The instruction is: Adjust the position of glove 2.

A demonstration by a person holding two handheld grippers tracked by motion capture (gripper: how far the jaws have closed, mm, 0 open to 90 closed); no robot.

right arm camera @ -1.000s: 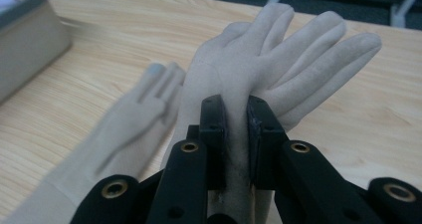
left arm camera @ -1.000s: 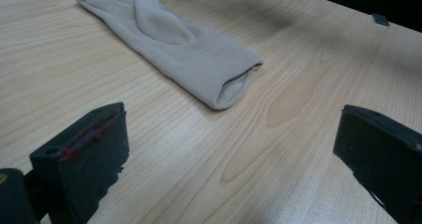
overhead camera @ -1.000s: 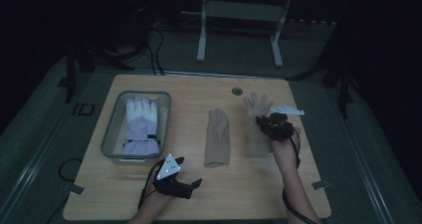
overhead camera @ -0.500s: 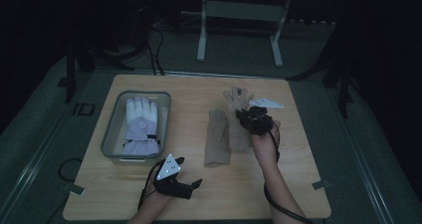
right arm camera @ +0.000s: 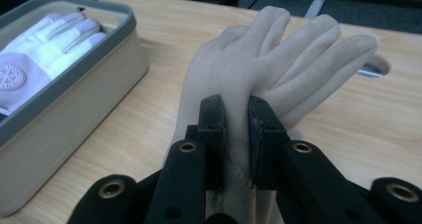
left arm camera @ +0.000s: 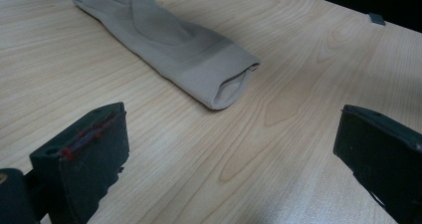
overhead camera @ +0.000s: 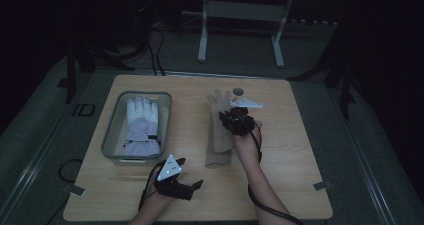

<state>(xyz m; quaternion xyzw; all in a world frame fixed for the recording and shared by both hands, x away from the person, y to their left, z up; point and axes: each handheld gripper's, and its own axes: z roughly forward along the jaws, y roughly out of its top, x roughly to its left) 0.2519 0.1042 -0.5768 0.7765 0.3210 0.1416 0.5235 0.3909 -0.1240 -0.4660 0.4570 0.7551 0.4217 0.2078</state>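
1. Carrying a beige glove (right arm camera: 278, 59), we had the right gripper (overhead camera: 235, 118) clamped on it, jaws pinched on the fabric at the palm, fingers of the glove fanned out ahead toward the table's far edge.
2. We saw the held beige glove over or just on the second beige glove (overhead camera: 218, 145), which lay flat mid-table with its cuff toward us; whether they touched we could not tell.
3. We had the left gripper (overhead camera: 176, 181) parked near the front edge, jaws apart, nothing between them, pointing at the flat glove's open cuff (left arm camera: 230, 87).
4. We noted a white glove (overhead camera: 142, 126) lay in the grey bin (overhead camera: 111, 135) at the table's left side.
5. Progress, our guess: we were pairing or stacking the beige gloves; the held one was not yet set down and released, and any move of the pair toward the bin remained.
6. Room: we had bare wooden table (overhead camera: 295, 155) to the right of the gloves and in front of them, and a free strip between bin and gloves.
7. Edges: we saw a small round insert (overhead camera: 238, 91) near the far edge just beyond the held glove's fingertips; the bin's wall stood near on the left, so leftward travel needed care.
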